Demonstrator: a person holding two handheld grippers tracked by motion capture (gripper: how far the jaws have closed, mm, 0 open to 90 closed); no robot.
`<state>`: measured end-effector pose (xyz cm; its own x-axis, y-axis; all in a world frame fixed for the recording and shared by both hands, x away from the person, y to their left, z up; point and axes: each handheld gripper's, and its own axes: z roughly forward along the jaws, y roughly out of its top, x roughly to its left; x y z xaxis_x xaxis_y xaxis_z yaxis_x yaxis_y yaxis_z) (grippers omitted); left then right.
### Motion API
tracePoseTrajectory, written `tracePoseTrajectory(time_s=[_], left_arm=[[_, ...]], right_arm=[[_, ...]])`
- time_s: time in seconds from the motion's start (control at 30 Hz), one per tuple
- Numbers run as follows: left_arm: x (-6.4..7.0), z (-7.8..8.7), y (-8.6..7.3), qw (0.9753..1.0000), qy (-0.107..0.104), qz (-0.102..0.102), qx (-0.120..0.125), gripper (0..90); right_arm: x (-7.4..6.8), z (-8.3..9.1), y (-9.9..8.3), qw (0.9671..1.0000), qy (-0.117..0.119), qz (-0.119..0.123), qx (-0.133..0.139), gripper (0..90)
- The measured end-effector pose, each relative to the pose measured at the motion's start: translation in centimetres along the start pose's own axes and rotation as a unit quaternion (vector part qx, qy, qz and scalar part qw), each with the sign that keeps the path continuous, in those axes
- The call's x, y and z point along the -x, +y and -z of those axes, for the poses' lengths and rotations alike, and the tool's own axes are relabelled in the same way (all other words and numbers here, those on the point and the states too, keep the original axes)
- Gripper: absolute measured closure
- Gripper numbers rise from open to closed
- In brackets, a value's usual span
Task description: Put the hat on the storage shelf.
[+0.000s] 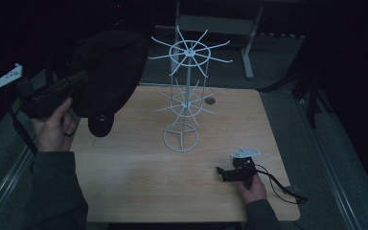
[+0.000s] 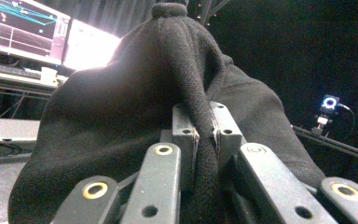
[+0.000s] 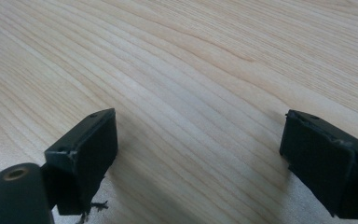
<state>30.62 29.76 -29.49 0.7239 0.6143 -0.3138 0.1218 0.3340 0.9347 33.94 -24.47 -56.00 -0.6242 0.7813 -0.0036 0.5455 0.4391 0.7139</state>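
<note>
Black cap [image 2: 135, 107] pinched by left gripper [image 2: 204, 135] on thin fold — slippage risked near wire rack [image 1: 187, 91]. Right gripper [image 3: 200, 154] spread, idle on table [image 1: 134, 182].

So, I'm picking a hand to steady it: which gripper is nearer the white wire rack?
Right. The right gripper rests on the wooden table near the white wire rack; the left gripper is raised farther off, clamping a black fleece hat.

Rack [image 1: 186, 96] upright at table [image 1: 139, 187] centre, towards far edge. Small disc [image 1: 210, 100] on table just right of rack, behind. Hat [image 1: 106, 76] held up left of rack, above table's left edge, in left gripper [image 1: 76, 79]. Right gripper [image 1: 225, 173] resting on table, near right, before rack.
</note>
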Motion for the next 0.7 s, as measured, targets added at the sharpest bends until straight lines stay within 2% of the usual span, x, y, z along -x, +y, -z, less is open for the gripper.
tracePoseTrajectory(time_s=[0.7], left_arm=[[0.6, -1.9, -0.3, 0.9997, -0.021, -0.005, -0.009, 84.1]], right_arm=[[0.0, 0.0, 0.0, 1.0000, 0.000, 0.000, 0.000, 10.9]])
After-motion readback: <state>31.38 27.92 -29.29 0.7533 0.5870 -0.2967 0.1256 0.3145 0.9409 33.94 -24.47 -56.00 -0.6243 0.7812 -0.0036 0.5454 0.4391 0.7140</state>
